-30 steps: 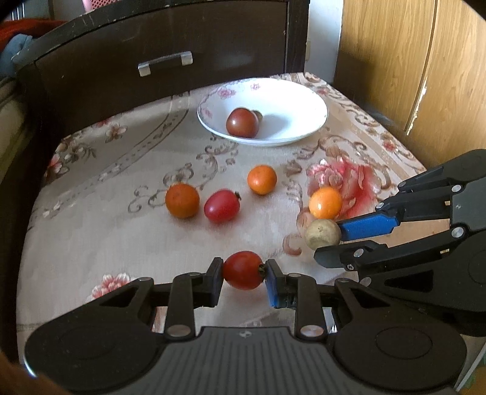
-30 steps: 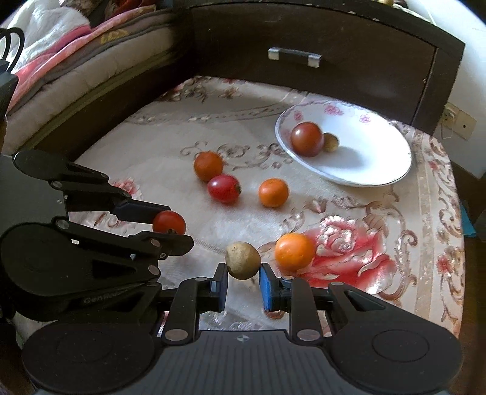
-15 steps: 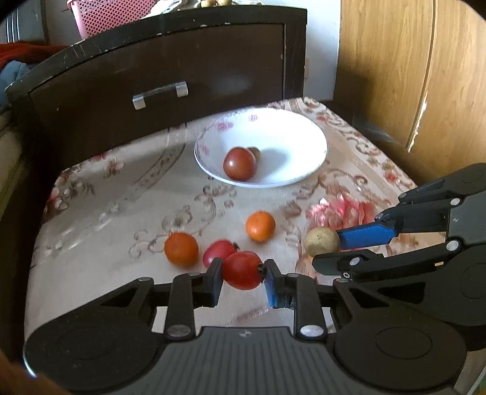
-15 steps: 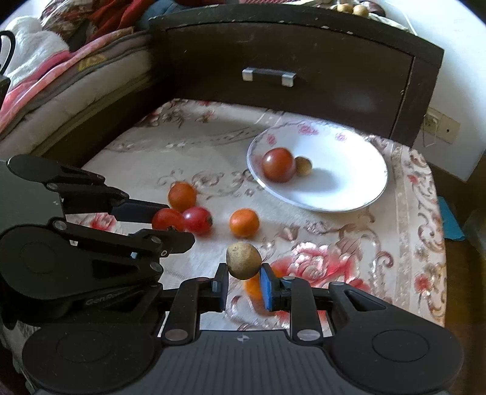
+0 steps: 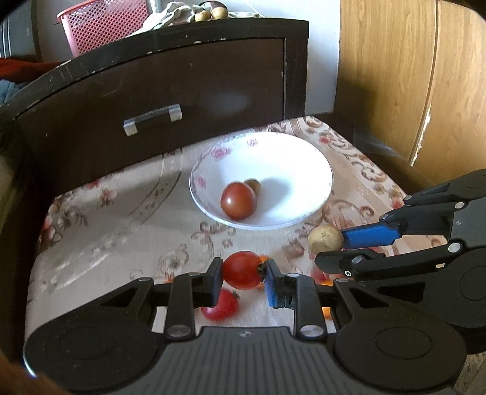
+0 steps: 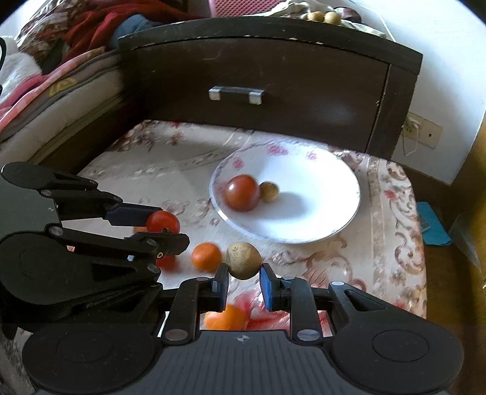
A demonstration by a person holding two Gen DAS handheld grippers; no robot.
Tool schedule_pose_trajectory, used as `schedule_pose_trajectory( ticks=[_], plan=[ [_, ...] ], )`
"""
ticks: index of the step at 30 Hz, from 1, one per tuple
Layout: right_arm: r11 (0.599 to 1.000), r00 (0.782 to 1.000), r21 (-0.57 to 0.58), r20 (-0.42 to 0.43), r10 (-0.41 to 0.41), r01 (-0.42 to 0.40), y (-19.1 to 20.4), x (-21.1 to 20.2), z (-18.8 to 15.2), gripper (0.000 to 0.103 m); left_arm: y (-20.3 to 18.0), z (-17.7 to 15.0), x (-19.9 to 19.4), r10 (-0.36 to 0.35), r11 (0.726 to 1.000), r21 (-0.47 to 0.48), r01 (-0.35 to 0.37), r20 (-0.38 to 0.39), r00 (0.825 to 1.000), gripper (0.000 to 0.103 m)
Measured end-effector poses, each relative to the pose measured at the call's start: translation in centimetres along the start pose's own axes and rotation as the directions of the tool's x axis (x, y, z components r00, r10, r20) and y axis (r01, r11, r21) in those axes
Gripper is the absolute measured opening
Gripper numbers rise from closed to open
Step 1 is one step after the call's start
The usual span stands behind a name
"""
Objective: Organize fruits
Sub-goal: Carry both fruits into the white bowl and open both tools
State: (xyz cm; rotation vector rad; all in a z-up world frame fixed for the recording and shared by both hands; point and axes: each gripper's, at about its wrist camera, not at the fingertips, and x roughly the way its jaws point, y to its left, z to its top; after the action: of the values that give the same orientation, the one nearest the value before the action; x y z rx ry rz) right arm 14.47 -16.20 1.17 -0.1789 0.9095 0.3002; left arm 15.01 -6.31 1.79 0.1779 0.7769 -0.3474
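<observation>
Left gripper (image 5: 243, 273): its fingers are clamping a red tomato (image 5: 242, 269) between them and holding it in the air above the desk, short of the bowl.
Right gripper (image 6: 244, 275): its fingers are pinching a small tan-brown round fruit (image 6: 243, 260), lifted clear of the cloth, near the bowl's near rim.
Both grippers: they are sitting side by side, the left one showing at the left edge of the right wrist view, the right one at the right edge of the left wrist view.
White bowl (image 5: 306, 170): it is resting on the desk in front of a dark drawer front (image 5: 182, 91); a dark red tomato (image 5: 237, 200) and a small brown fruit (image 5: 253, 186) are lying inside it, touching each other.
Desk (image 5: 100, 231): it is wearing a floral cloth, beige with a red rose pattern.
Loose fruit: an orange fruit (image 6: 206, 256) is lying on the cloth just left of the held tan fruit; another orange one (image 6: 226, 317) is showing below the right fingers; a second red tomato (image 5: 220, 305) is lying on the cloth under the left fingers.
Surroundings: a pink basket (image 5: 106, 27) is standing on top of the dark cabinet; bedding (image 6: 39, 73) is lying to the left.
</observation>
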Motion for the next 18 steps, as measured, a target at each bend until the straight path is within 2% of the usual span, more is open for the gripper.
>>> schedule_pose_trajectory(
  ticks=[8,18],
  plan=[
    [0.999,0.999,0.032,0.022,-0.033,0.033,-1.6,1.7,1.7,0.019,0.6,2.4,2.4,-0.001,1.0,-0.008,0.001,0.008,1.0,0.035],
    [0.998,0.999,0.035,0.017,-0.05,0.05,-3.0,3.8,2.6,0.019,1.5,3.8,5.0,-0.023,0.999,-0.035,0.023,-0.004,1.0,0.035]
  ],
)
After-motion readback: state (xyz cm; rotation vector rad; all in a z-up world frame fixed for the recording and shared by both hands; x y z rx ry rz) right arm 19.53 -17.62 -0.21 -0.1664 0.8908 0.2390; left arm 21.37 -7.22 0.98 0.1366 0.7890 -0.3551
